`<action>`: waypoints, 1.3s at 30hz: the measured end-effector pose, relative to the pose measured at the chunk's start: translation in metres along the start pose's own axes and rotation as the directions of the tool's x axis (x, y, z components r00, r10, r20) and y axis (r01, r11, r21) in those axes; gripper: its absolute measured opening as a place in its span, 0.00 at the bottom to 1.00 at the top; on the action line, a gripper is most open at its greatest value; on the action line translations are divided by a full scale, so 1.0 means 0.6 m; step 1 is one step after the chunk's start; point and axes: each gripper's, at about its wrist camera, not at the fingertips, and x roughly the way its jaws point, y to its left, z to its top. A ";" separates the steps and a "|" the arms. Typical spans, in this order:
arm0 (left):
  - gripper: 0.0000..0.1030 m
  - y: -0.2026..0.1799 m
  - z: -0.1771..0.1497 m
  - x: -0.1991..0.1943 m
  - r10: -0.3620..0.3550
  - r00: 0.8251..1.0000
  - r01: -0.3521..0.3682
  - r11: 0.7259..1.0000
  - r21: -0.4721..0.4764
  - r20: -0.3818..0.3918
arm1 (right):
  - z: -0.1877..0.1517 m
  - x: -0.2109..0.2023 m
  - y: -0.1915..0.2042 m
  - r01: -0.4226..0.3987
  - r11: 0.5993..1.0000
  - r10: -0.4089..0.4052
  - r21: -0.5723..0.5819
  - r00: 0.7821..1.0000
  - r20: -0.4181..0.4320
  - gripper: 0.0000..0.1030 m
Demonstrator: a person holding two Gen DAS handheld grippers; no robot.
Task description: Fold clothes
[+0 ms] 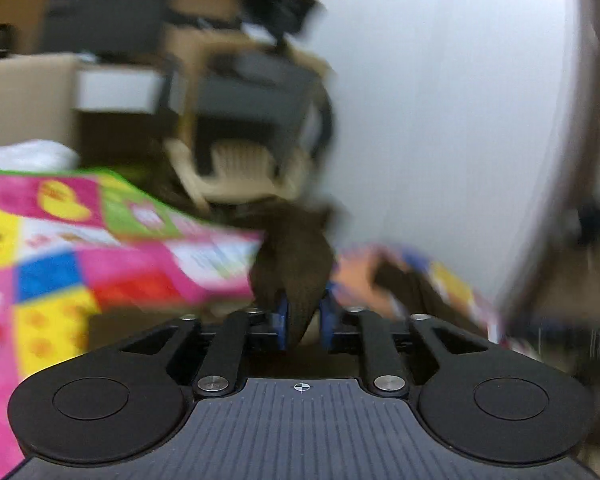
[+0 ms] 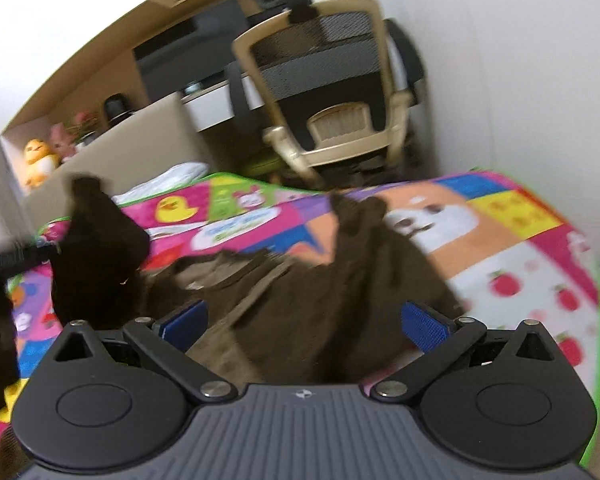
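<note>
A dark brown garment point(image 2: 300, 304) lies crumpled on a colourful play mat point(image 2: 512, 248). My left gripper point(image 1: 305, 320) is shut on a fold of this brown garment point(image 1: 296, 264) and holds it lifted above the mat; the view is blurred. In the right wrist view that lifted part point(image 2: 96, 256) hangs at the left. My right gripper point(image 2: 304, 320) is open, its blue pads point(image 2: 424, 326) spread on either side of the garment just above it, holding nothing.
A beige and black office chair point(image 2: 332, 92) stands beyond the mat's far edge, beside a desk point(image 2: 204, 100). A white wall point(image 2: 500, 60) is to the right. A white folded cloth point(image 2: 168, 180) lies at the mat's far left. Plush toys point(image 2: 40, 156) sit on a shelf.
</note>
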 end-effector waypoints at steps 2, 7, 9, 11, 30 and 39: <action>0.59 -0.013 -0.028 0.019 -0.017 0.998 0.018 0.999 0.027 -0.067 | 0.009 0.002 -0.003 0.050 0.998 -0.050 -0.031 0.999 0.005 1.00; 0.85 -0.008 -0.049 -0.012 -0.027 0.995 0.029 0.999 0.026 -0.095 | 0.044 0.034 0.020 0.205 0.955 -0.198 -0.216 0.979 0.050 1.00; 0.88 0.000 -0.037 -0.029 -0.004 0.997 0.004 1.000 0.010 -0.074 | 0.065 0.069 0.033 0.249 0.930 -0.237 -0.272 0.969 0.077 0.91; 0.90 0.006 -0.024 -0.045 0.019 0.998 -0.020 1.000 -0.020 -0.060 | 0.084 0.127 0.045 0.272 0.908 -0.267 -0.318 0.962 0.059 0.77; 0.91 0.193 -0.018 -0.163 0.106 0.994 -0.107 0.934 -0.341 -0.021 | 0.176 0.047 0.166 0.011 0.956 0.043 -0.294 0.983 0.177 0.11; 0.92 0.228 -0.031 -0.222 0.171 0.985 -0.168 0.909 -0.380 -0.025 | 0.081 0.184 0.402 -0.353 0.741 0.352 -0.571 0.929 -0.117 0.13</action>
